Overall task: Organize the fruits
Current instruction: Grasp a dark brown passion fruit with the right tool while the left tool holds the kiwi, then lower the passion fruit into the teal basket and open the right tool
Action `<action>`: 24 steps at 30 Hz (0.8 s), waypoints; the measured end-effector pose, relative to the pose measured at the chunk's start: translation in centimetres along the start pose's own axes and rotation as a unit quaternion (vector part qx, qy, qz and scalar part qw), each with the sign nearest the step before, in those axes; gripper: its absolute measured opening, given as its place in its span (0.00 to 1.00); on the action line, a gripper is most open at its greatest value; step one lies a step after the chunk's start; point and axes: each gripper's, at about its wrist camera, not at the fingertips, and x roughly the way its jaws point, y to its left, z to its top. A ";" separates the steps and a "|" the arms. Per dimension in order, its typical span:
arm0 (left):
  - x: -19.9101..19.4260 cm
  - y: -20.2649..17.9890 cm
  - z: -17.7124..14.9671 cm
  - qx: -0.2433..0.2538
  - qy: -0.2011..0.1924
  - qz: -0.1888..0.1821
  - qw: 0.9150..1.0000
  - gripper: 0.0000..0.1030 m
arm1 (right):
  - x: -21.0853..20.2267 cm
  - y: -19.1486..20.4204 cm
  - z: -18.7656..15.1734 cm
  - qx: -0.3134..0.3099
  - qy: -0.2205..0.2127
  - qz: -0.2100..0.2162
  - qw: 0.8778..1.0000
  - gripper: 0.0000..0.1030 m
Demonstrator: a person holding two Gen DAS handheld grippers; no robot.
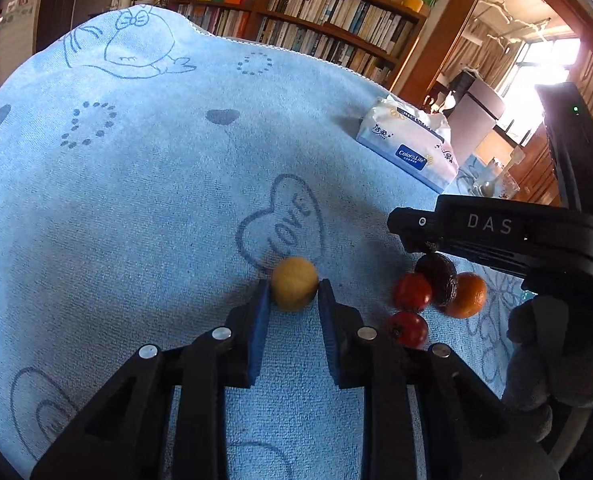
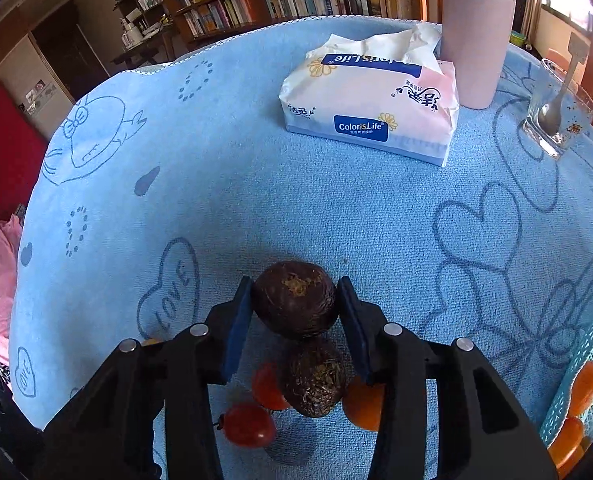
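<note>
Fruits lying clustered on the towel (image 2: 296, 208)

A tissue pack (image 2: 370, 108) is sitting behind the cluster, a cylindrical container (image 2: 476, 32) standing behind it, a glass (image 2: 556, 120) (spoon (image 2: 552, 108) inside) to their right; a basket (image 2: 576, 392) is holding oranges (image 2: 586, 384) at the near right.

We see a round yellow fruit (image 1: 294, 289) lying on the blue towel (image 1: 144, 208), just below its "LOVE" heart print (image 1: 282, 222). To the right of that heart a cluster sits together: two small red tomatoes (image 1: 411, 291) (image 1: 408, 329), a wrinkled dark brown fruit (image 2: 314, 378) and an orange tangerine (image 1: 466, 295), all touching or nearly so. A second dark brown fruit (image 2: 294, 305), its rough stem scar facing us, is raised above the cluster.
</note>
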 end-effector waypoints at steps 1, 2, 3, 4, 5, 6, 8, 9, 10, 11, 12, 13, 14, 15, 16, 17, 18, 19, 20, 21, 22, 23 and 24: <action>-0.1 0.1 0.1 -0.003 0.000 -0.006 1.000 0.24 | -0.6 -0.1 -0.1 0.000 -0.007 -0.002 1.000 0.43; -0.1 0.2 0.1 -0.006 0.000 -0.012 1.000 0.24 | -1.2 -0.2 -0.2 0.001 -0.015 -0.004 1.000 0.43; -0.2 0.2 0.2 -0.008 -0.001 -0.015 1.000 0.24 | -2.0 -0.5 -0.3 0.003 -0.023 -0.004 1.000 0.43; -0.3 0.2 0.2 -0.008 -0.004 -0.017 1.000 0.24 | -2.7 -0.7 -0.3 0.007 -0.030 -0.002 1.000 0.43; -0.5 0.1 0.2 -0.007 -0.005 -0.019 1.000 0.24 | -3.4 -0.9 -0.4 0.011 -0.037 -0.001 0.999 0.43; -0.6 0.0 0.2 -0.007 -0.007 -0.021 1.000 0.24 | -4.1 -1.1 -0.5 0.015 -0.044 -0.001 0.999 0.43; -0.8 0.0 0.3 -0.007 -0.012 -0.025 1.000 0.24 | -5.7 -1.7 -0.7 0.020 -0.059 0.000 0.998 0.43; -0.9 -0.1 0.3 -0.007 -0.013 -0.027 1.000 0.24 | -6.4 -2.0 -0.8 0.022 -0.066 -0.004 0.998 0.43; -1.0 -0.1 0.3 -0.006 -0.015 -0.029 0.999 0.24 | -7.2 -2.4 -1.0 0.024 -0.074 -0.009 0.997 0.43; -1.1 -0.1 0.3 -0.006 -0.016 -0.029 0.999 0.24 | -7.8 -2.7 -1.3 0.027 -0.081 -0.012 0.996 0.43; -1.2 -0.2 0.3 -0.005 -0.017 -0.029 0.999 0.24 | -8.4 -3.2 -1.5 0.031 -0.087 -0.014 0.996 0.43; -1.2 -0.3 0.3 -0.004 -0.017 -0.029 0.999 0.24 | -9.0 -3.8 -1.8 0.040 -0.091 -0.016 0.995 0.43; -1.2 -0.3 0.3 -0.003 -0.017 -0.029 0.999 0.24 | -9.6 -4.5 -2.0 0.049 -0.094 -0.018 0.994 0.43; -1.2 -0.4 0.2 -0.002 -0.017 -0.029 0.999 0.24 | -10.0 -5.1 -2.2 0.058 -0.097 -0.020 0.993 0.43; -1.2 -0.4 0.2 -0.001 -0.017 -0.028 0.999 0.24 | -10.5 -5.8 -2.5 0.066 -0.101 -0.024 0.992 0.43; -1.2 -0.5 0.2 0.000 -0.017 -0.028 0.999 0.24 | -11.0 -6.5 -2.7 0.074 -0.105 -0.029 0.991 0.43; -1.2 -0.5 0.2 0.001 -0.017 -0.028 0.999 0.24 | -11.4 -7.0 -2.9 0.080 -0.108 -0.034 0.990 0.43; -1.2 -0.6 0.2 0.002 -0.018 -0.028 0.999 0.24 | -12.1 -7.8 -3.3 0.085 -0.113 -0.040 0.989 0.43; -1.2 -0.6 0.2 0.002 -0.018 -0.027 0.999 0.24 | -12.5 -8.3 -3.5 0.090 -0.116 -0.045 0.988 0.43; -1.2 -0.6 0.2 0.003 -0.018 -0.027 0.999 0.24 | -12.8 -8.9 -3.8 0.095 -0.119 -0.050 0.987 0.43; -1.2 -0.7 0.2 0.004 -0.019 -0.027 0.999 0.24 | -13.1 -9.5 -4.0 0.101 -0.120 -0.053 0.986 0.43; -1.2 -0.7 0.2 0.004 -0.019 -0.027 0.999 0.24 | -13.4 -10.1 -4.3 0.106 -0.121 -0.057 0.985 0.43; -1.3 -0.7 0.2 0.005 -0.019 -0.027 0.999 0.24 | -13.6 -10.6 -4.5 0.111 -0.121 -0.059 0.985 0.43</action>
